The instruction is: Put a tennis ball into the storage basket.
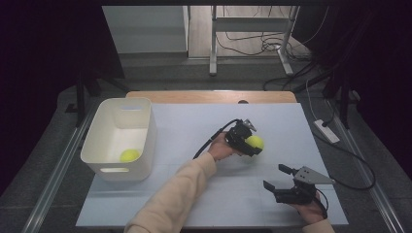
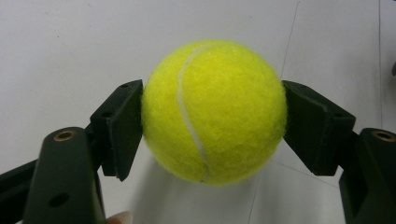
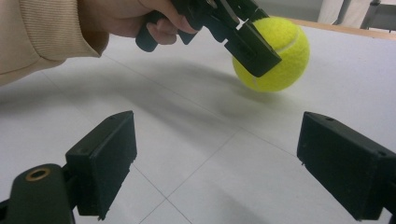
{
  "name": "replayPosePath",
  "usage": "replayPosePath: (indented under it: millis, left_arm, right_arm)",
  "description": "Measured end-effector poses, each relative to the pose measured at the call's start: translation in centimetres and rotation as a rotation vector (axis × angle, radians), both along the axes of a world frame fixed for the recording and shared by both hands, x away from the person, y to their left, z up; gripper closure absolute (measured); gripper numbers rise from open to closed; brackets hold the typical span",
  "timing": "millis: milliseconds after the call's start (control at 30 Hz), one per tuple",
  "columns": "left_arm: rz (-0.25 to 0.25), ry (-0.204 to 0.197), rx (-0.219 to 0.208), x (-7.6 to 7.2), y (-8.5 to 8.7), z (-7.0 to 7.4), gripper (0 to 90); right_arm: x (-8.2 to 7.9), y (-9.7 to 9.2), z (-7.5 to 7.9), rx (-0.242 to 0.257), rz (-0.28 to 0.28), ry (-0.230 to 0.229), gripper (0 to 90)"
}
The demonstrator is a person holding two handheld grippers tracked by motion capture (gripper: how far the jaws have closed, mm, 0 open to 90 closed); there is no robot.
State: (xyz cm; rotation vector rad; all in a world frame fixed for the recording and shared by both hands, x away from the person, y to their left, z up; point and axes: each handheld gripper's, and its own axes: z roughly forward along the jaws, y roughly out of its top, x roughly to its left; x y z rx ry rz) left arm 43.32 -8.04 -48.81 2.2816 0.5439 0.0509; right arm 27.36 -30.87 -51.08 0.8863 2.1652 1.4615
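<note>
The tennis ball (image 2: 214, 112) is bright yellow-green and fuzzy, crossed by a thin white curved seam. The fingers (image 2: 116, 128) pressed against its sides are matt black, with brass-coloured rivets farther back on the left gripper (image 1: 250, 142). A second ball (image 1: 129, 155) of the same yellow lies in a cream-white bin (image 1: 145, 141). The table (image 1: 194, 126) is pale grey-white with faint thin lines, edged in light wood at the far side. The sleeve (image 1: 175, 194) is pale peach, ribbed at the cuff. The right gripper (image 1: 278, 178) is black with a grey plate.
</note>
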Motion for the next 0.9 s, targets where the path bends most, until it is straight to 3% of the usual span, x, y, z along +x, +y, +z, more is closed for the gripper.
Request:
replayPosePath:
  millis: [467,900]
  left_arm:
    - [0.028,-0.015,-0.022,-0.4,1.2,0.9,27.1]
    - [0.040,-0.052,-0.019,-0.6,2.4,1.9,27.1]
  right_arm:
    - [0.0,0.1,0.0,-0.001,-0.003,0.000,12.2]
    - [0.0,0.2,0.1,0.005,-0.005,0.002,12.1]
